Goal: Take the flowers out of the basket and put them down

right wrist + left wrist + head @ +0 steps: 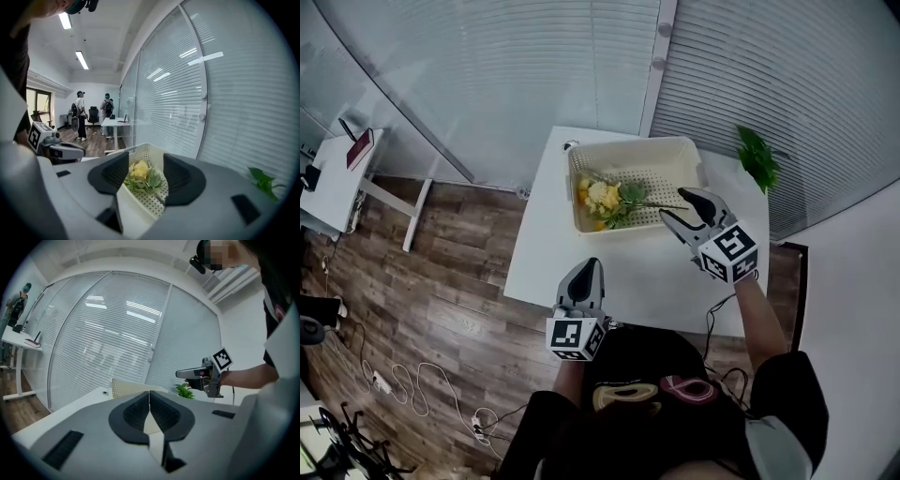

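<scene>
**Step in hand: grasping the flowers**

The flowers [605,199] lie in the white perforated basket [628,145] at the far edge of the bench [619,272]. The blooms point toward its left wall and the stem runs right. The right claw [675,204] stands at the basket's near right corner, spread, with nothing pinched. The stem's end lies just by its tips. The left claw [589,267] hangs over the near edge of the bench, pressed together and empty.

Procedure, as judged from the room:
1. Set the spread claw across the stem, not along it.
2. Lower until the stem sits between both pads, clear of the basket wall.
3. Close on the stem below the leaves, not on the blooms.
4. Lift straight up until the blooms clear the rim. The basket looks light and may drag, so the left claw could steady it.
5. Lay the flowers on bare bench near the front edge
</scene>
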Demonstrator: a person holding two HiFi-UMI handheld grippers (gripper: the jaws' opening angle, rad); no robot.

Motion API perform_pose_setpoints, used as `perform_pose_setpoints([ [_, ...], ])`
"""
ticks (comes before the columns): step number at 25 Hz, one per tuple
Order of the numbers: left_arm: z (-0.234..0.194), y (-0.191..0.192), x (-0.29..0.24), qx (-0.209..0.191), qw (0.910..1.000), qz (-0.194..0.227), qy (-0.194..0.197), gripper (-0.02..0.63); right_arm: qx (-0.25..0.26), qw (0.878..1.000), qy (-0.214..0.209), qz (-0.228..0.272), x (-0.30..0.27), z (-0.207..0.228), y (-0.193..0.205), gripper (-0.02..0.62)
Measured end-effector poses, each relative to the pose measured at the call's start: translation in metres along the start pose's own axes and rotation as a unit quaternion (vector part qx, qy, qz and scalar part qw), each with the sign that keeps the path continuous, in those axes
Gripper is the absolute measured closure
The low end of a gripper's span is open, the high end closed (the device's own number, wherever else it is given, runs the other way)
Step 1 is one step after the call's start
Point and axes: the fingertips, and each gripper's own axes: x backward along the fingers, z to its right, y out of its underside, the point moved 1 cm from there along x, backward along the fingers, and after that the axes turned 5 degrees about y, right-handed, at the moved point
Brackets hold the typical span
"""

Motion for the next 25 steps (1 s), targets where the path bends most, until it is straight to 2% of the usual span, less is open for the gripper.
perform_pose_setpoints([
  [5, -0.010, -0.003, 0.003, 0.005, 0.9997, 0.003, -0.022, 0.588, -0.015, 0.998, -0.052, -0.041, -0.037, 0.002, 0.002, 0.370],
  [9, -0.014, -0.006, 0.003, 0.003, 0.9994, 0.005, -0.034, 0.588, 0.048, 0.990, -0.086, -0.098, -0.067, 0.002, 0.016, 0.364],
  [17, -0.020, 0.002, -0.002, 0.003, 0.9981, -0.006, -0.061, 0.588, 0.159, 0.956, -0.153, -0.193, -0.110, 0.004, 0.060, 0.356],
  [25, -0.033, 0.003, 0.002, 0.003, 0.9945, -0.011, -0.104, 0.588, 0.202, 0.921, -0.203, -0.266, -0.136, 0.002, 0.112, 0.353],
])
